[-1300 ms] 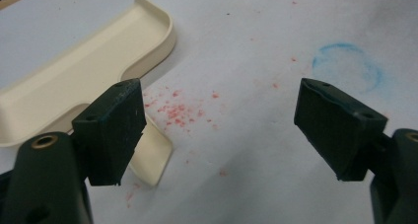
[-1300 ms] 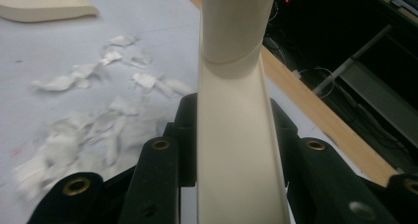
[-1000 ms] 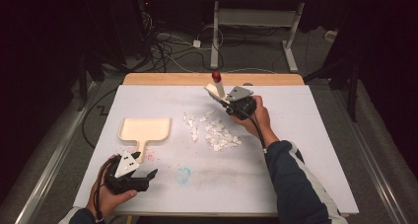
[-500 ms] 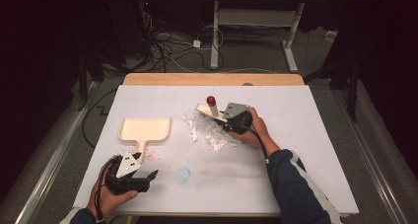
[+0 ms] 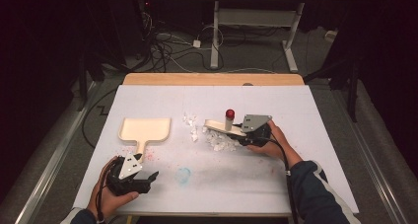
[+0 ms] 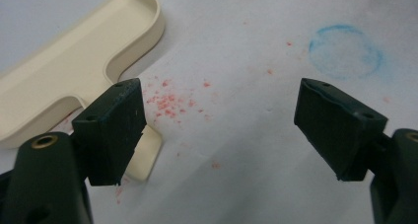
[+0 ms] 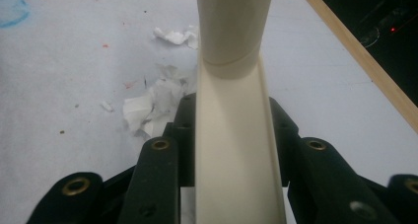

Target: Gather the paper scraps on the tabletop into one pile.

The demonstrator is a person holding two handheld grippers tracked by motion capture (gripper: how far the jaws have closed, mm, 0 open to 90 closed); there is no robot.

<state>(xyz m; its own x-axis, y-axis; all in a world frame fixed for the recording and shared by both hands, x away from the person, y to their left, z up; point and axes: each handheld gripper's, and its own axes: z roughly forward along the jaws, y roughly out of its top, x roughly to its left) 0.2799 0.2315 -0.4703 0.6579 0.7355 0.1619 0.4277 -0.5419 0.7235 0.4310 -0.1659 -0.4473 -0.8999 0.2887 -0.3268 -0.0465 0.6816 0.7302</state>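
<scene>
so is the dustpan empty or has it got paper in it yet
Empty. The dustpan shows a bare cream tray in the high view; the torn paper scraps lie on the table beside it.

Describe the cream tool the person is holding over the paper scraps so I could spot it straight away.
Start from the white table and find the heap of torn paper scraps near its middle. Just above them, the right gripper clamps a cream brush handle. Unlike the flat cream dustpan lying farther left, it carries a red knob.

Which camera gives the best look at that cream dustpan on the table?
The high view: the whole dustpan shows there, tray and handle, lying left of the paper scraps. The left gripper view catches one corner and the handle end behind a jaw. The right gripper view faces the scraps instead.
</scene>
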